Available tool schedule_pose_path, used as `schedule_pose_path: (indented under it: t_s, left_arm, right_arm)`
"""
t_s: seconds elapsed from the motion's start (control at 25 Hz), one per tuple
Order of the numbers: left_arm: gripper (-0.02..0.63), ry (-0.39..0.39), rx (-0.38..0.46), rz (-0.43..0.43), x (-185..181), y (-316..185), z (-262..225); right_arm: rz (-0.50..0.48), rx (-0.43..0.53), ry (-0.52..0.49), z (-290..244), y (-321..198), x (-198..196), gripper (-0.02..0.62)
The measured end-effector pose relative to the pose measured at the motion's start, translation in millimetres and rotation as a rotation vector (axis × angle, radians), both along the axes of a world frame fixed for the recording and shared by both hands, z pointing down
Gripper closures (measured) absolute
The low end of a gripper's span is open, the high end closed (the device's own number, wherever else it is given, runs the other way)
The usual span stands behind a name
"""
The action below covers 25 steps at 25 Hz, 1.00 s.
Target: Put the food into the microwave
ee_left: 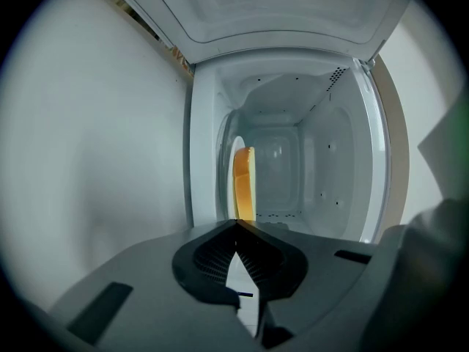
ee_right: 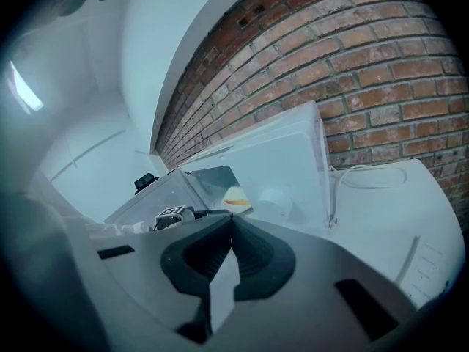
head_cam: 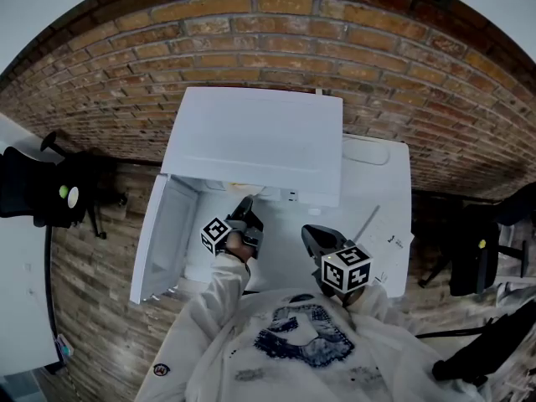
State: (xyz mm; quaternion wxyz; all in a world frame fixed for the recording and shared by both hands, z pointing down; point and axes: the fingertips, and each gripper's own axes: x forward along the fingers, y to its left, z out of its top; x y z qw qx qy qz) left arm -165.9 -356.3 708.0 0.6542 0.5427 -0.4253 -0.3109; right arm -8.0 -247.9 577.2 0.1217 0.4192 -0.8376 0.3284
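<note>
A white microwave (head_cam: 260,141) stands on a white table (head_cam: 381,170), its door (head_cam: 163,233) swung open to the left. In the left gripper view the cavity (ee_left: 293,167) lies straight ahead, and orange-yellow food (ee_left: 244,182) on a pale plate sits inside near the opening. My left gripper (head_cam: 244,210) (ee_left: 236,223) is at the mouth of the cavity, shut, with nothing between its jaws. My right gripper (head_cam: 314,237) (ee_right: 231,218) hangs further back to the right of the opening, also shut and empty. From there the food (ee_right: 236,199) shows inside the microwave (ee_right: 286,160).
A brick wall (head_cam: 276,32) runs behind the table. A sheet of paper (head_cam: 389,245) lies at the table's right side and a white cable (ee_right: 359,171) trails behind the microwave. Black equipment (head_cam: 42,191) stands at the left, a dark chair (head_cam: 469,258) at the right.
</note>
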Motion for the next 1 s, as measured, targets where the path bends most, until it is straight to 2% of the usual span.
schedule_pose_path:
  t_s: [1.0]
  left_arm:
    - [0.598,0.001,-0.007,0.011,-2.3,-24.9,0.7]
  right_arm:
    - [0.044,0.004,0.011,-2.3,-3.5,7.4,0.581]
